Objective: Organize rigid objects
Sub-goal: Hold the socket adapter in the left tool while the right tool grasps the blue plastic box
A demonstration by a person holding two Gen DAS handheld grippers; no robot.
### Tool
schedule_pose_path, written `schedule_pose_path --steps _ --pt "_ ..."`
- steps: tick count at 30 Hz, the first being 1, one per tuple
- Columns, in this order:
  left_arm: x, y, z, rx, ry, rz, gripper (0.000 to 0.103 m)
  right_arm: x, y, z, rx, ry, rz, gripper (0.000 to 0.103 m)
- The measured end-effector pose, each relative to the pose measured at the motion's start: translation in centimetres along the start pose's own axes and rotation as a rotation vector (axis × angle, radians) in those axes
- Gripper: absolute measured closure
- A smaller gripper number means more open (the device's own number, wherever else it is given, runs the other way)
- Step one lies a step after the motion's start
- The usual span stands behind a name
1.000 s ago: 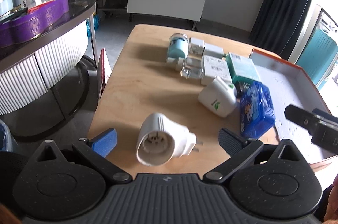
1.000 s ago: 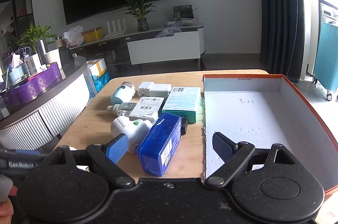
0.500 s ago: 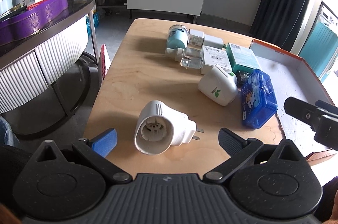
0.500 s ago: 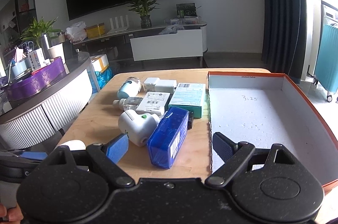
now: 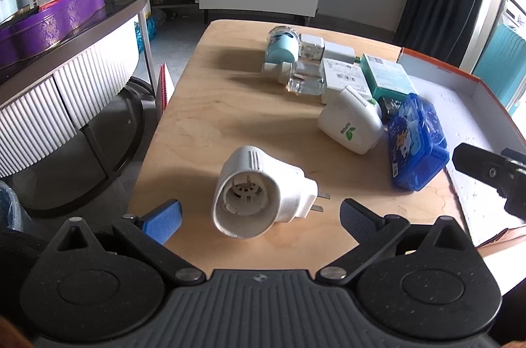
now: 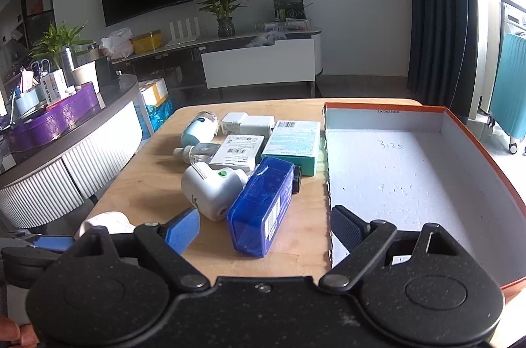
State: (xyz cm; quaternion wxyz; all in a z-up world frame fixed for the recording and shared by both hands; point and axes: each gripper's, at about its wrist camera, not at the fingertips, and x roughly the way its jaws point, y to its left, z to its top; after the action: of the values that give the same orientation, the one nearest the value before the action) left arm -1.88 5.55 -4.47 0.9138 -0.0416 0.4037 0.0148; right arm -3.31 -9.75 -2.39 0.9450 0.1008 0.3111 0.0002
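Note:
A white round plug adapter (image 5: 259, 193) lies on its side on the wooden table (image 5: 230, 114), between the spread fingers of my open left gripper (image 5: 259, 218), untouched. My right gripper (image 6: 264, 231) is open too, with the near end of a blue plastic case (image 6: 263, 203) between its fingers. Beside the case sits a white plug-in device with a green leaf mark (image 5: 350, 129), seen as the white device (image 6: 210, 185) in the right wrist view. Behind them lie a teal box (image 6: 294, 144), white boxes (image 6: 238, 150), a clear bottle (image 6: 199, 150) and a light-blue device (image 6: 199, 127).
An orange-rimmed shallow box with a white foam floor (image 6: 411, 180) lies on the table's right side, nothing in it. The right gripper's body (image 5: 493, 174) shows at the left view's right edge. Left of the table stands a curved counter (image 5: 65, 78) with a purple tin (image 5: 49, 22).
Both grippers have drawn back and risen a little, so the objects look smaller and farther. The plug adapter and blue case have not moved on the table.

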Motion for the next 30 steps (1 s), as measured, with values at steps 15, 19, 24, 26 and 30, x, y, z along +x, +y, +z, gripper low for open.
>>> schedule_pose_path --steps 15,19,24,26,30 --pt "2.0 -0.6 0.0 0.038 0.014 0.01 0.0 1.5 -0.4 -0.5 0.008 -0.046 0.011 0.001" --pt "2.9 -0.6 0.0 0.049 0.017 0.014 0.0 2.1 -0.1 -0.4 0.0 -0.029 0.004 0.001" --pt "3.0 -1.2 0.0 0.116 -0.039 0.015 0.02 3.4 0.0 0.3 0.02 -0.001 -0.004 0.001" --pt "2.9 -1.2 -0.2 0.117 -0.051 0.002 0.02 4.2 0.1 0.6 0.03 0.004 -0.012 0.001" --pt "2.7 -1.0 0.0 0.085 -0.058 -0.031 0.02 6.0 -0.1 1.5 0.071 0.02 0.0 0.001"
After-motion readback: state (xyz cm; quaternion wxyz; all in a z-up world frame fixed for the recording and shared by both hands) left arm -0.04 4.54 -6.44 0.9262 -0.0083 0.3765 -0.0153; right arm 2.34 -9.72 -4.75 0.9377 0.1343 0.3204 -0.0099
